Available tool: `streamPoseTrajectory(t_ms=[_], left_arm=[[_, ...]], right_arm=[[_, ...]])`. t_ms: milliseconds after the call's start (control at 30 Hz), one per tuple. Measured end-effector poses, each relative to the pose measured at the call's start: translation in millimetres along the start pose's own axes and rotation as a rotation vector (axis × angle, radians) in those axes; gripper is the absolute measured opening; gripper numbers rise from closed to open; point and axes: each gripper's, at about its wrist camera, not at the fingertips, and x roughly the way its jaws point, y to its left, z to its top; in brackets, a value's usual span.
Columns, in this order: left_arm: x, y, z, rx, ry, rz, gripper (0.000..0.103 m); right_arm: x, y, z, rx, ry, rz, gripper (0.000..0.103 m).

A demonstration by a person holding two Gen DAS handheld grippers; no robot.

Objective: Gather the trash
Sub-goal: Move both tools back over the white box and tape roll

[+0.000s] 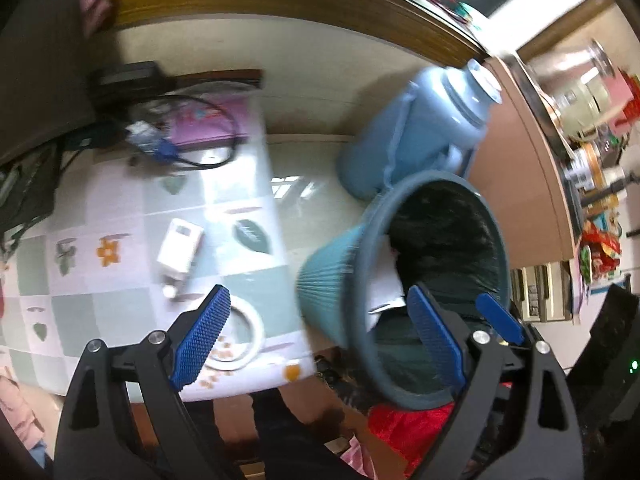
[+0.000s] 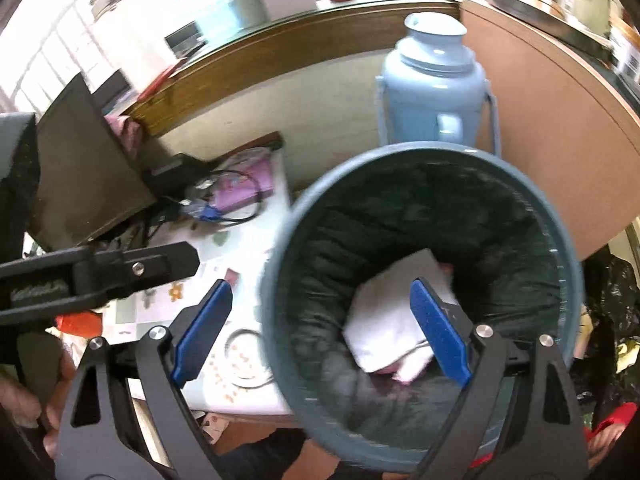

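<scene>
1. My left claw [image 1: 320, 336]: spread wide, holding nothing, over the surface [image 1: 120, 276] edge
2. My right claw [image 2: 320, 328]: spread wide, holding nothing, above the bin [image 2: 560, 248]
3. White paper [image 2: 384, 320]: lying inside the bin on its dark liner; done, I judge
4. White bottle [image 1: 180, 248] and tape ring [image 1: 252, 320]: on the surface, possibly left to collect

Motion-blurred bin [image 1: 404, 280], its base hidden; desk clutter [image 2: 224, 196] indistinct.

1 bin [image 2: 280, 280], 1 flask [image 2: 432, 92], 1 plate [image 1: 256, 332]
</scene>
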Motion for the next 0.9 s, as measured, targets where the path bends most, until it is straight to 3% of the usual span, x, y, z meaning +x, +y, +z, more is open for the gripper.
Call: streamPoseTrajectory(t_ms=[233,433,900], left_arm=[[-4,66,3,-0.044,0.032,0.014,0.088],[1,97,8,-0.029,0.058,0.019,0.088],[44,136,8,0.027,0.162,0.074,0.088]], right_arm=[[18,55,-7,-0.038,0.015,0.016,0.089],[30,81,-13,-0.016,0.025,0.011,0.089],[73,92,-50,0.054,0.118,-0.011,0.089]])
